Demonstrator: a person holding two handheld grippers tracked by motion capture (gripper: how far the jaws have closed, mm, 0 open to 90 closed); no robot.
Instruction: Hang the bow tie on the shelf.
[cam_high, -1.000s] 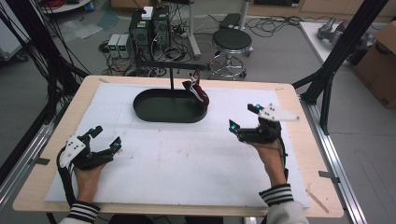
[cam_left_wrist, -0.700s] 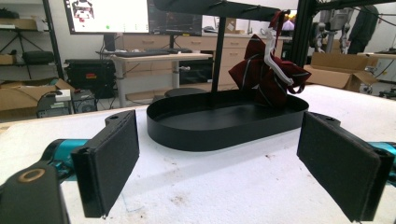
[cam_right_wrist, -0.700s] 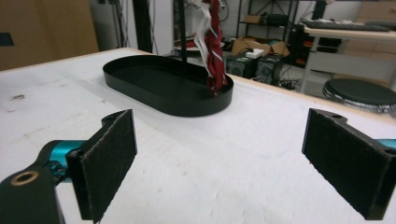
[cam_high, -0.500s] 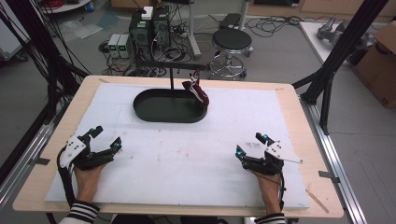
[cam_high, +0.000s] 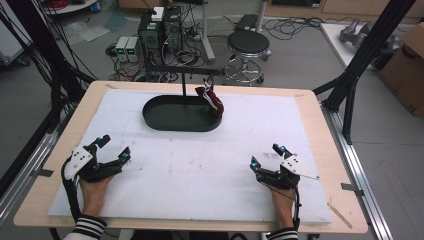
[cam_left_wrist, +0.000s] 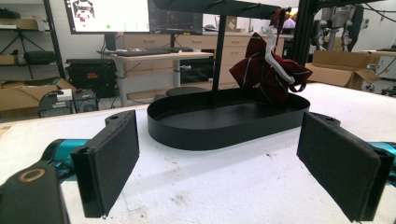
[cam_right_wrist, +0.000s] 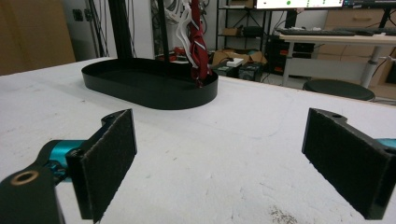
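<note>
Necktie (cam_high: 212, 98) hanging from stand at right end of black tray (cam_high: 165, 120). Left claw (cam_high: 111, 148) and right claw (cam_high: 266, 155) near desk's front edge, well short of tray, both gaping, empty. Could slip off if tugged sideways.

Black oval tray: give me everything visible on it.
The black oval tray is shallow, with a low upright wall and flat floor, a matte dark finish, maybe metal or plastic. It sits flat on the white table mat, toward the far side, apart from both grippers. A thin black post rises from inside it and carries a crossbar. A dark red striped cloth with a white strip hangs at one end, its lower part reaching the tray's rim. The rest of the floor looks bare.
</note>
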